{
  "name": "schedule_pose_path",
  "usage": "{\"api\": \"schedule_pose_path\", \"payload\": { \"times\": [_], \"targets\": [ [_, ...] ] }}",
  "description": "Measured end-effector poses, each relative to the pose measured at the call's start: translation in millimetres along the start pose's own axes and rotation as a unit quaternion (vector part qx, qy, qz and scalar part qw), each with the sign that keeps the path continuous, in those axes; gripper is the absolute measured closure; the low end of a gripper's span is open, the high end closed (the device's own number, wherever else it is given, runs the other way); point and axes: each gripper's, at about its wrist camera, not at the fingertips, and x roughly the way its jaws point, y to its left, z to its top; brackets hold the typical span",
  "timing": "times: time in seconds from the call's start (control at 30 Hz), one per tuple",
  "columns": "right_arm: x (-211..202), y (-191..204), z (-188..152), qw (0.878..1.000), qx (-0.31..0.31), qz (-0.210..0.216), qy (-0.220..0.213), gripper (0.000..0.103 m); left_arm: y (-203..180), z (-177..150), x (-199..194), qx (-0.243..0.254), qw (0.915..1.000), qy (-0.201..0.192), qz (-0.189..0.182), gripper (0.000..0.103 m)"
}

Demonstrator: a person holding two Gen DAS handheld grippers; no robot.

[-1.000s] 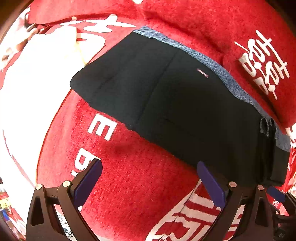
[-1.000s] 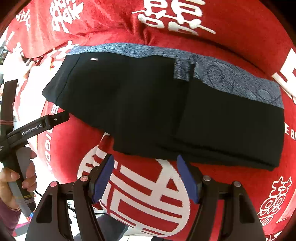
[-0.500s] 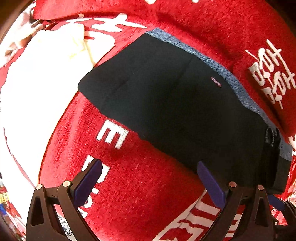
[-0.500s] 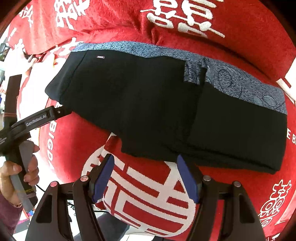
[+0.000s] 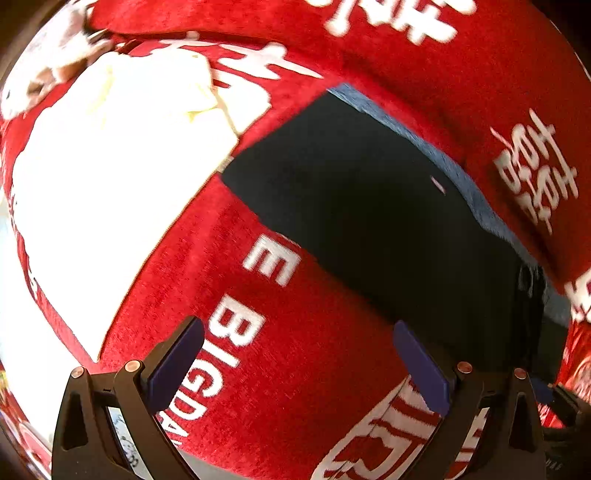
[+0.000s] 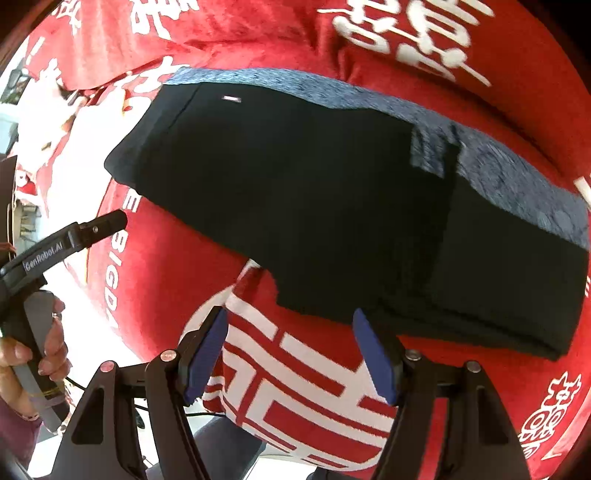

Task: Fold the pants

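Note:
Black pants with a blue-grey patterned waistband lie folded on a red blanket; they also show in the left wrist view. My left gripper is open and empty, over the red blanket just short of the pants' near edge. It also shows from the side in the right wrist view, held by a hand. My right gripper is open and empty, its right finger at the pants' near edge.
The red blanket has white letters and characters. A white patch of fabric lies left of the pants. A red cushion rises behind the pants.
Both grippers have shifted left relative to the pants, which now sit further right in each view. The pants lie as before. Both stay open.

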Motion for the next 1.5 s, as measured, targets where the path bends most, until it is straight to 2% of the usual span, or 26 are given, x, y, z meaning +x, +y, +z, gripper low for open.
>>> {"api": "schedule_pose_path", "payload": {
  "times": [0.17, 0.37, 0.47, 0.5, 0.63, 0.77, 1.0, 1.2, 1.23, 1.27, 1.3, 1.37, 1.4, 1.47, 1.5],
  "targets": [
    [-0.8, 7.6, 9.7, 1.000, -0.008, 0.001, -0.004, 0.029, 15.8, 19.2, 1.4, -0.027, 0.9994, -0.005, -0.022, 0.000],
    [-0.9, 8.3, 17.1, 1.000, -0.001, 0.004, -0.006, 0.029, 28.1, 39.8, 10.9, -0.068, 0.9935, -0.016, -0.090, 0.000],
    [-0.7, 9.9, 18.4, 1.000, 0.003, 0.017, -0.010, 0.029, 37.6, 43.5, 18.2, -0.097, 0.9838, -0.017, -0.149, 0.000],
    [-0.3, 11.2, 18.7, 1.000, 0.003, 0.020, -0.011, 0.029, 42.1, 43.7, 23.1, -0.109, 0.9777, -0.016, -0.178, 0.000],
    [4.1, 15.7, 18.0, 1.000, -0.001, 0.028, -0.006, 0.029, 44.0, 42.8, 36.2, -0.116, 0.9644, -0.015, -0.237, 0.000],
    [10.5, 14.9, 16.7, 0.999, 0.000, 0.032, 0.001, 0.029, 39.1, 43.2, 40.0, -0.098, 0.9626, -0.025, -0.251, 0.000],
    [18.0, 14.0, 18.7, 0.999, -0.003, 0.034, 0.007, 0.029, 47.6, 48.4, 56.5, -0.134, 0.9451, -0.020, -0.297, 0.000],
    [23.6, 16.1, 21.4, 0.999, -0.004, 0.039, 0.010, 0.029, 46.9, 50.9, 59.8, -0.137, 0.9410, -0.029, -0.308, 0.000],
    [24.1, 16.3, 21.7, 0.999, -0.004, 0.041, 0.010, 0.029, 44.6, 52.7, 59.1, -0.144, 0.9376, -0.025, -0.316, 0.000],
    [24.5, 17.2, 22.1, 0.999, -0.004, 0.042, 0.010, 0.029, 42.4, 54.3, 57.3, -0.151, 0.9302, -0.022, -0.334, 0.000],
    [24.0, 18.3, 22.5, 0.999, -0.005, 0.043, 0.008, 0.029, 35.9, 57.0, 48.0, -0.149, 0.9249, -0.035, -0.348, 0.000],
    [22.5, 20.9, 23.7, 0.999, -0.010, 0.046, 0.003, 0.029, 23.6, 61.2, 38.9, -0.117, 0.9312, -0.056, -0.340, 0.000],
    [21.9, 22.0, 25.1, 0.999, -0.013, 0.045, 0.001, 0.029, 17.2, 63.3, 42.6, -0.106, 0.9398, -0.054, -0.320, 0.000],
    [21.0, 22.1, 27.8, 0.999, -0.012, 0.046, 0.001, 0.029, 17.4, 65.6, 64.7, -0.125, 0.9452, -0.011, -0.301, 0.000],
    [19.6, 22.1, 29.5, 0.999, -0.012, 0.047, -0.001, 0.029, 20.5, 65.6, 72.2, -0.140, 0.9426, -0.001, -0.303, 0.002]
  ]
}}
